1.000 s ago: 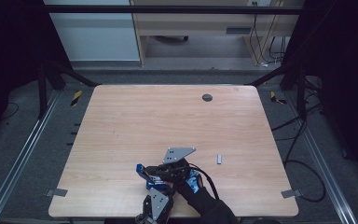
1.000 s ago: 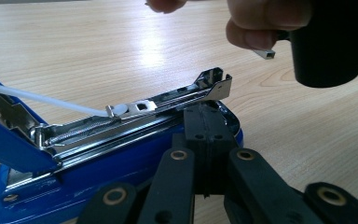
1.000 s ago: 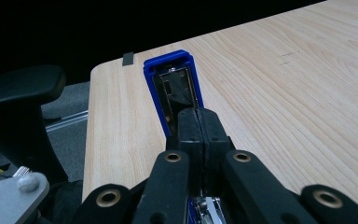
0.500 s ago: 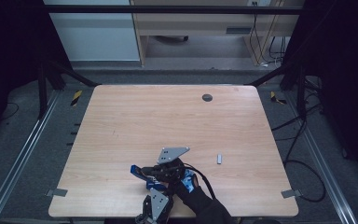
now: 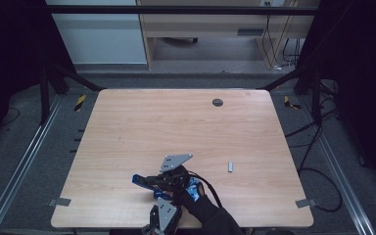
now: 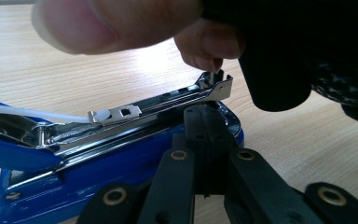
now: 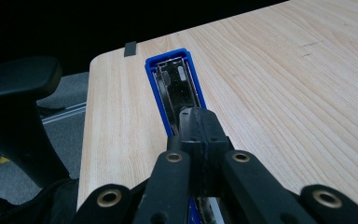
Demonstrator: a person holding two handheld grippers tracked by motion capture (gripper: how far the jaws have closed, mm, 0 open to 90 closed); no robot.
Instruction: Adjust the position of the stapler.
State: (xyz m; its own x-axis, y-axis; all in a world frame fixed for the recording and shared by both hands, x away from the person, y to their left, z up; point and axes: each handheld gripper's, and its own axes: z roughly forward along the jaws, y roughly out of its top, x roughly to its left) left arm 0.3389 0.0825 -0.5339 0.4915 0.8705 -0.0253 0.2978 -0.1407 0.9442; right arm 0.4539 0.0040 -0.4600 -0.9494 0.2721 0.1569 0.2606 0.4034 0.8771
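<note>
A: Nearest the table's front edge, the left gripper (image 6: 205,140), jaws pressed together with nothing between them, tips right against the side of a blue stapler (image 6: 74,186).

B: Stapler open?

A: Swung open, yes. Blue base flat on the wooden table (image 5: 142,127), bright metal magazine (image 6: 163,100) raised above it at a slant, a white strip (image 6: 23,113) running out of its left end. Just past the jaw tips, bare fingers (image 6: 205,42) pinching at the magazine's raised end; a thumb blurred across the top of that view.

B: And the right gripper?

A: Right gripper (image 7: 200,135) likewise closed, empty, black jaws meeting over the stapler, looking straight along its length. Blue rim and metal channel (image 7: 175,88) stretching away from the tips toward the table's rounded corner, where a small grey clip (image 7: 130,48) sits on the edge. A black chair armrest (image 7: 14,88) off the table beside it.

B: From above?

A: Both tools bunched near the middle of the front edge. Dark-sleeved forearm (image 5: 210,215) coming in from the bottom, hand over the stapler (image 5: 147,180); grey three-cornered plate (image 5: 175,161) just beyond it, a second plate (image 5: 165,215) at the edge itself. Further right, well apart, a small grey piece (image 5: 230,167). At the far side, a dark round grommet (image 5: 217,102).
</note>
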